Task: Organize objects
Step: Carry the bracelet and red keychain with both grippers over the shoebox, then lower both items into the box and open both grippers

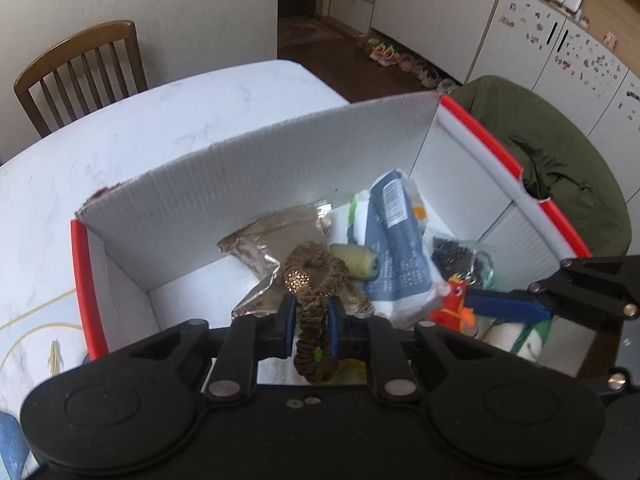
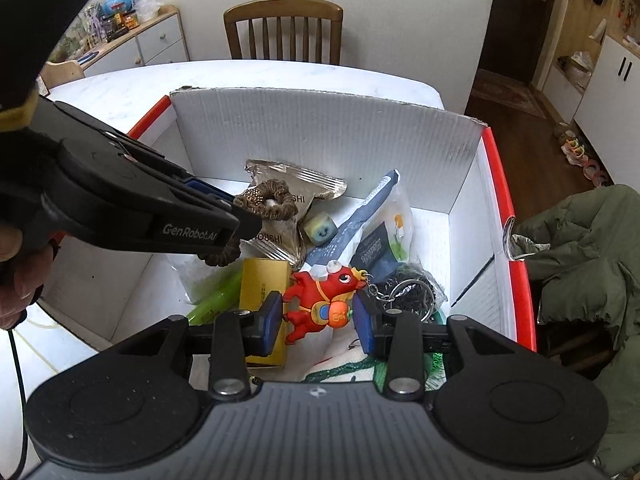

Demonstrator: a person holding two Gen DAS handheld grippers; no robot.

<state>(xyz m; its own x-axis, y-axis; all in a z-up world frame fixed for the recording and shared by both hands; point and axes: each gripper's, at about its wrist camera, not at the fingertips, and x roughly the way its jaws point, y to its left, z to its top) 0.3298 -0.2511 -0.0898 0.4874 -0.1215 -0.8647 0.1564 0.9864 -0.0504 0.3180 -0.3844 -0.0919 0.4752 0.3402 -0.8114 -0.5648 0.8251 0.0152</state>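
At the left of the right wrist view, the left gripper (image 2: 240, 216) reaches in over the box (image 2: 320, 128), its jaws clamped on a brown scrunchie (image 2: 266, 200). In the left wrist view the scrunchie (image 1: 316, 300) hangs between the blue pads, above a silver snack packet (image 1: 276, 232) in the box. Lower centre of the right wrist view, the right gripper (image 2: 320, 316) has its jaws closed on a red toy keychain (image 2: 316, 300), beside a yellow carton (image 2: 264, 288). The box sits on the white bench (image 2: 120, 80).
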